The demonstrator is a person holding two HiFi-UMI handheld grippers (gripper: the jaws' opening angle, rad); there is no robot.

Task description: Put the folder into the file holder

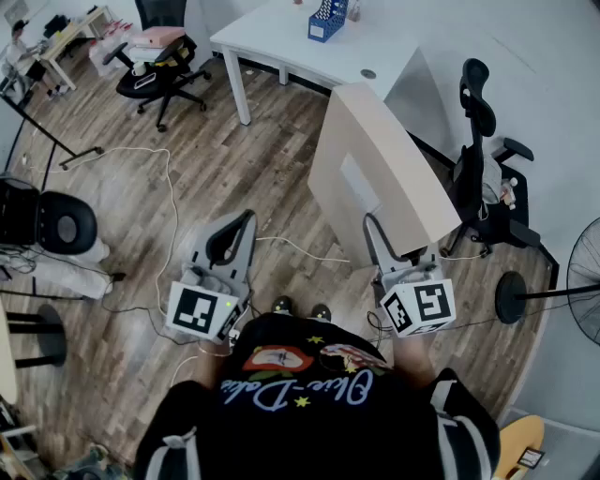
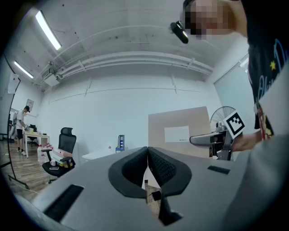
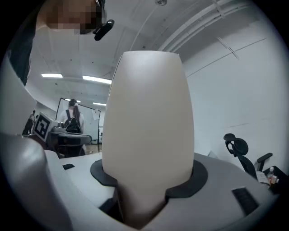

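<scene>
A thick beige folder (image 1: 375,178) stands out level in front of me, clamped at its near end by my right gripper (image 1: 373,234). In the right gripper view the folder (image 3: 149,122) fills the middle, wedged between the dark pads of the right gripper (image 3: 149,180). My left gripper (image 1: 246,220) is held level beside it, apart from the folder; its pads meet with nothing between them in the left gripper view (image 2: 147,151). The blue file holder (image 1: 327,19) stands on the white table (image 1: 281,47) far ahead, also visible as the blue file holder (image 2: 120,143).
A black office chair (image 1: 161,66) piled with things is at the far left, another chair (image 1: 483,178) at the right, a fan (image 1: 577,272) beyond it. Cables (image 1: 159,206) trail over the wooden floor. A stool (image 1: 66,225) sits left.
</scene>
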